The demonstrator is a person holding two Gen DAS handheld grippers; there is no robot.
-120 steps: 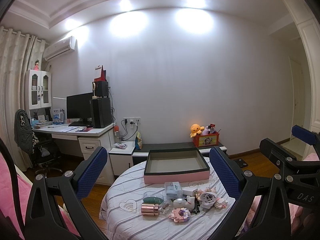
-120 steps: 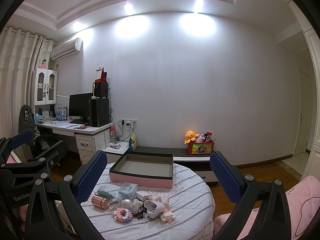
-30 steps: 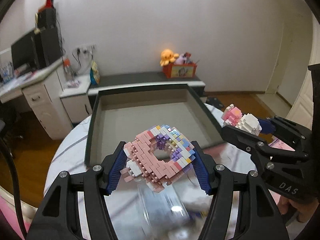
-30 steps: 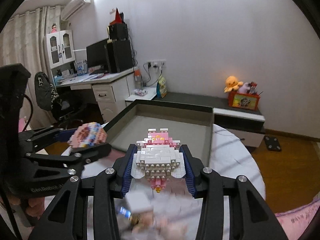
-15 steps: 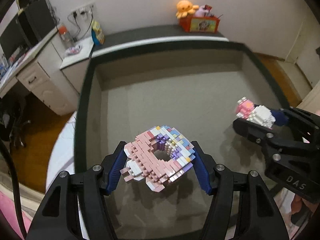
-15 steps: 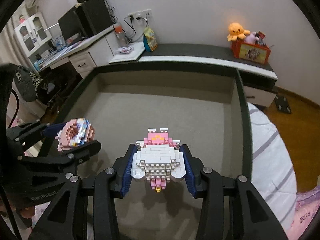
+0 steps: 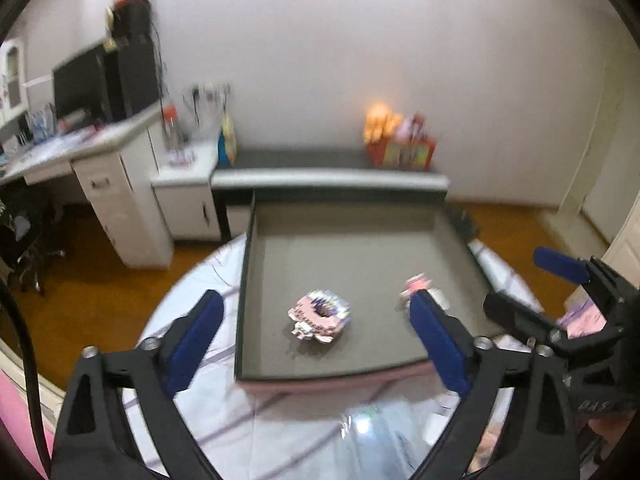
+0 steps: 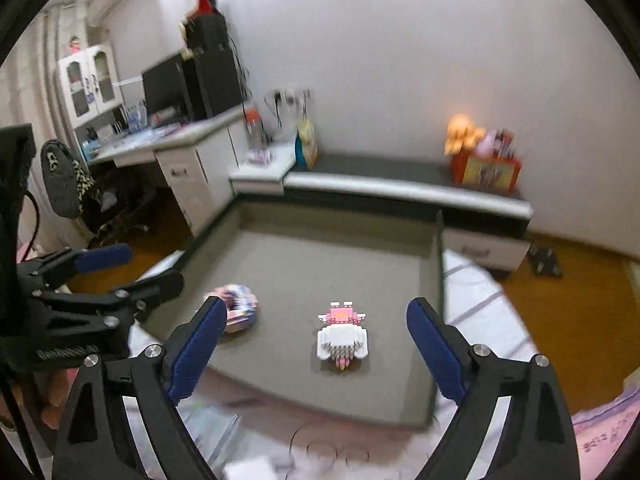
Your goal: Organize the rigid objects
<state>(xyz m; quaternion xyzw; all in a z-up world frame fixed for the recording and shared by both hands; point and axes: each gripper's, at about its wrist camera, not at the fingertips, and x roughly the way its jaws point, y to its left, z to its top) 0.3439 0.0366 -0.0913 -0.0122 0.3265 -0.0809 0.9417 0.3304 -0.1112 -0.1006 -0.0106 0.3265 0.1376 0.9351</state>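
Note:
A pink and pastel ring-shaped brick model (image 7: 320,315) lies on the floor of the shallow grey box (image 7: 352,236), near its front left. A white and pink brick figure (image 8: 342,337) lies in the same box (image 8: 320,240), front right. My left gripper (image 7: 316,344) is open and empty, pulled back over the box's front edge. My right gripper (image 8: 316,350) is open and empty, also back from the box. The ring model shows partly behind my right gripper's left finger (image 8: 238,312). The figure shows partly behind my left gripper's right finger (image 7: 420,286).
The box sits on a round table with a striped white cloth (image 7: 192,280). Clear plastic items (image 7: 360,424) lie on the table in front of the box. A white desk with a monitor (image 7: 80,80) stands at the left, a low bench (image 7: 328,178) behind.
Both grippers opened and let their brick models down into the box, then drew back and up. Both models now rest on the box floor.

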